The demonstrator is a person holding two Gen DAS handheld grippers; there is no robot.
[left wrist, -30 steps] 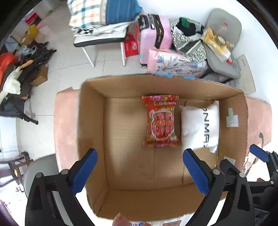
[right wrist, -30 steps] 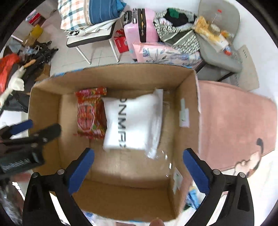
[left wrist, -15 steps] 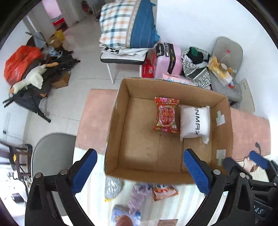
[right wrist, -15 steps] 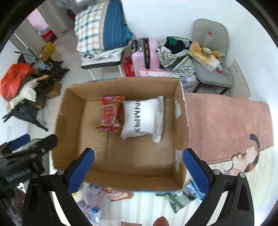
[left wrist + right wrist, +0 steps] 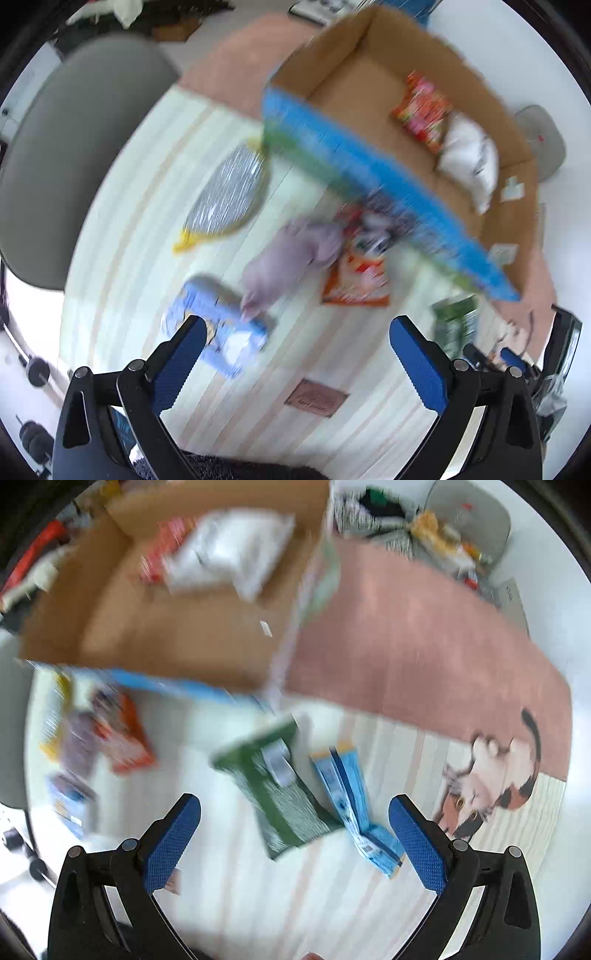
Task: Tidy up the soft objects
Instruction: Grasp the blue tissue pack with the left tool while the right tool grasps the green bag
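**Both grippers empty above the loose packs; next pick not yet begun**

Striped mat (image 5: 140,206) carries everything. Cardboard box (image 5: 354,85) stands at its far edge, blue-printed near wall facing the grippers. Inside, against the far side: a red patterned pack (image 5: 423,110) and a white pillow pack (image 5: 469,158), touching each other. Rest of box floor bare.

Loose items on the mat in front of the box, both views motion-blurred:
- silver mesh pouch (image 5: 231,188), yellow-edged, left of the box corner
- green packet (image 5: 273,786), lying flat just beside a light blue packet (image 5: 354,808)
- lilac soft toy (image 5: 288,258), partly over an orange packet (image 5: 356,280)
- pale blue pack (image 5: 218,325), nearest the left fingers

Left gripper (image 5: 297,354): fingers spread wide, nothing between them. Right gripper (image 5: 295,830): likewise spread and empty, with the green and light blue packets lying between its fingertips in view, below them on the mat.

Step, as judged: two items boxed, six or so left; grippers between placements, lining up a new pick. Next move calls for descending over one flat packet, closing on an edge or a bulge, since flat film gives little to grip, then carrying it over the box's near wall.
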